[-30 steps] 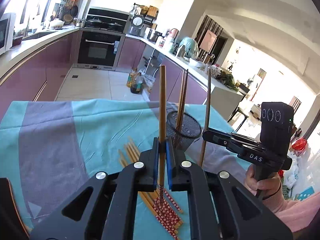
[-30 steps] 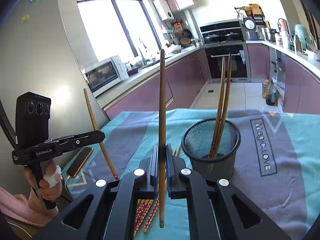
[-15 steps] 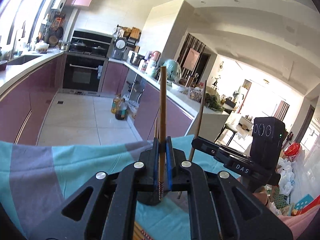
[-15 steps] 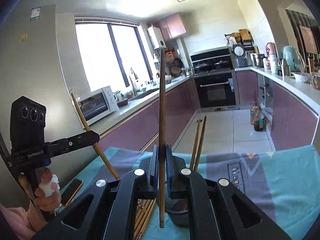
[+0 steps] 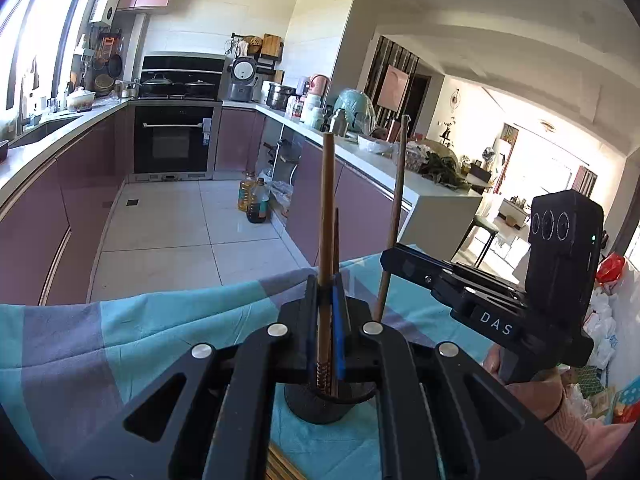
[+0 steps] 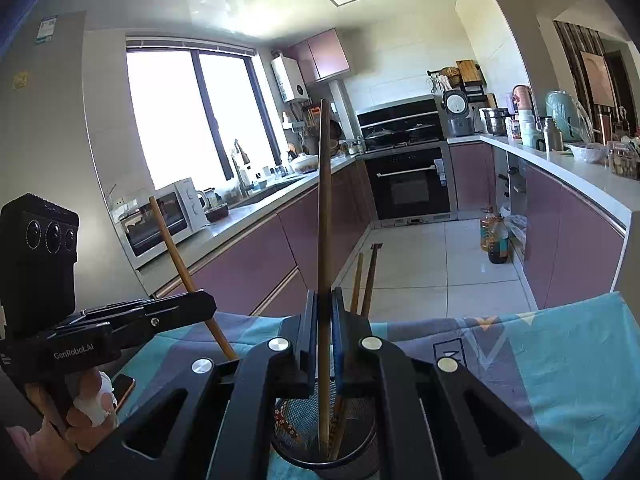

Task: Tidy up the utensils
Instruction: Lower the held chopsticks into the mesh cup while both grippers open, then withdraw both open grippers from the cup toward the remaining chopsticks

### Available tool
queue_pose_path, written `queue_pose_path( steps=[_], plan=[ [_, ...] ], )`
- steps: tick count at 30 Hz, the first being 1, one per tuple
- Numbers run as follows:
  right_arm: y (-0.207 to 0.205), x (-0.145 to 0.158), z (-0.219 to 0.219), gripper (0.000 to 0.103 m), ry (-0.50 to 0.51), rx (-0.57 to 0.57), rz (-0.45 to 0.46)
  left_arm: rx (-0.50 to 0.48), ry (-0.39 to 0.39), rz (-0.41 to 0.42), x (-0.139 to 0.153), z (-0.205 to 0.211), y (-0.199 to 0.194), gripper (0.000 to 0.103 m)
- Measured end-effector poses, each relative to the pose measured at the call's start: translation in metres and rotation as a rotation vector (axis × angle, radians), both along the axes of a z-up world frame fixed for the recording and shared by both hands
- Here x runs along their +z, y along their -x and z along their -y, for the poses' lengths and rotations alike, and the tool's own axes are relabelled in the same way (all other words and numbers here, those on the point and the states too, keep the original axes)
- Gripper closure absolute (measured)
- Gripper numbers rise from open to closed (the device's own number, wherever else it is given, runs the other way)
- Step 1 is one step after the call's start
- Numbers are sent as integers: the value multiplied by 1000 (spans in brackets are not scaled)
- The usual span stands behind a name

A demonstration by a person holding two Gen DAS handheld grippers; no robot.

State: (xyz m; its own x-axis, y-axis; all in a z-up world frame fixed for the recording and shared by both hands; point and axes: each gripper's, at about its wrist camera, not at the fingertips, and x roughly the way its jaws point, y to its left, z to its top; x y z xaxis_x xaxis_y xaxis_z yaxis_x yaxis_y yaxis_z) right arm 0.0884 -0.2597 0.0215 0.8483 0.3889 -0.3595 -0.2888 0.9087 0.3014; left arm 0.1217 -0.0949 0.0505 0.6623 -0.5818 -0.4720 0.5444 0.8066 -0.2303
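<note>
Both wrist views close over cup [image 6: 324, 446], angled down, facing kitchen, sharing oven [image 5: 173, 140], each showing the other gripper.

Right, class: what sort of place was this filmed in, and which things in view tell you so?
A home kitchen, most likely: a built-in oven under a hob with pans, a sink below the window, and a microwave on the counter.

The mesh holder [image 6: 326, 450] is largely covered by the right gripper [image 6: 325, 344]; its base is cut off by the lower edge. The lower ends of the 2 standing chopsticks [image 6: 362, 280] are concealed behind the fingers. Loose chopsticks [image 5: 280, 466] are cropped at the left-wrist view's bottom edge.
</note>
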Motion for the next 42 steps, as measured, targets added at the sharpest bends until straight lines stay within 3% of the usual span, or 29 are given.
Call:
queue_pose_path(
  steps=[8, 14, 19, 29, 34, 38, 42],
  plan=[
    [-7, -25, 0, 97, 35, 24, -134, -36, -82, -62, -28, 19, -10, 96],
    [-17, -42, -4, 97, 54, 42, -237, -43, -109, -98, -43, 27, -21, 96],
    [-23, -47, -5, 96, 41, 41, -266, -29, -106, -120, -49, 26, -32, 95],
    [-26, -49, -12, 93, 38, 50, -263, 13, -80, -124, -53, 6, -28, 90],
    [-7, -35, -16, 82, 76, 41, -202, 57, -76, -87, -51, -16, -13, 82],
    [19, -23, -26, 76, 94, 109, -146, 102, -87, -67, -55, -41, 6, 72],
    [40, -27, -44, 72, 123, 207, -144, 139, -120, -90, -71, -64, 21, 69]
  ],
)
